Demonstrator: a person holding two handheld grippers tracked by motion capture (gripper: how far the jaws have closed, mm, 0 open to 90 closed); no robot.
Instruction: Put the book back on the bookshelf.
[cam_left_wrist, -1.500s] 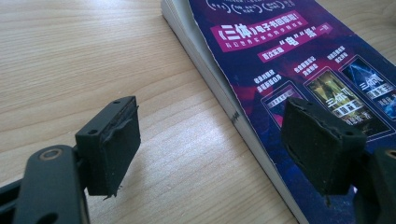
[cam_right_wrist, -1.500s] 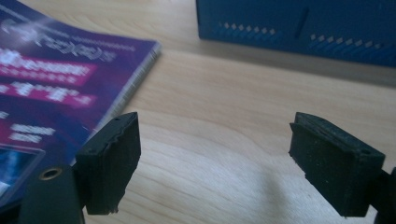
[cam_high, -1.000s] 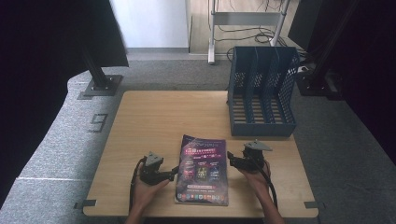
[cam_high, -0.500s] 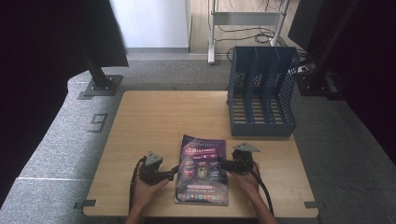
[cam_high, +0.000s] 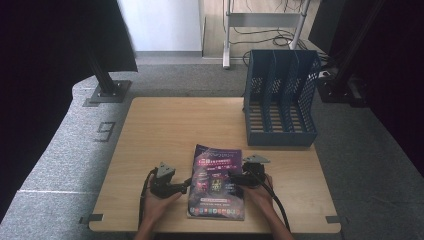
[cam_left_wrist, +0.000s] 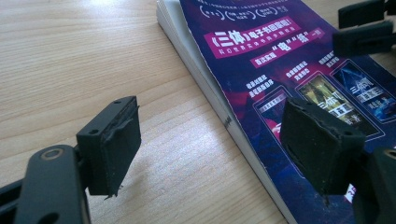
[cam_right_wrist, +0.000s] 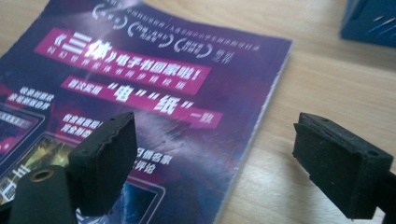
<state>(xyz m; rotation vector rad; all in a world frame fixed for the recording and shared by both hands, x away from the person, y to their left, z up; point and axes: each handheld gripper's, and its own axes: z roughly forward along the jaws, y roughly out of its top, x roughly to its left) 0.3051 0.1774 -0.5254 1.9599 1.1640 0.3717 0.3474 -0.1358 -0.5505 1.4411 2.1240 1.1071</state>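
A purple magazine (cam_high: 217, 182) lies flat on the table (cam_high: 170, 130), at its near edge, well in front of the blue file rack (cam_high: 280, 97). The left gripper (cam_left_wrist: 210, 140) sits low at the magazine's left edge, its jaws spread wide, one over bare wood and the other over the cover, straddling the edge. The right gripper (cam_right_wrist: 215, 163) is at the magazine's right edge, its jaws also spread, one above the cover and one above the wood. Neither one pinches the magazine.
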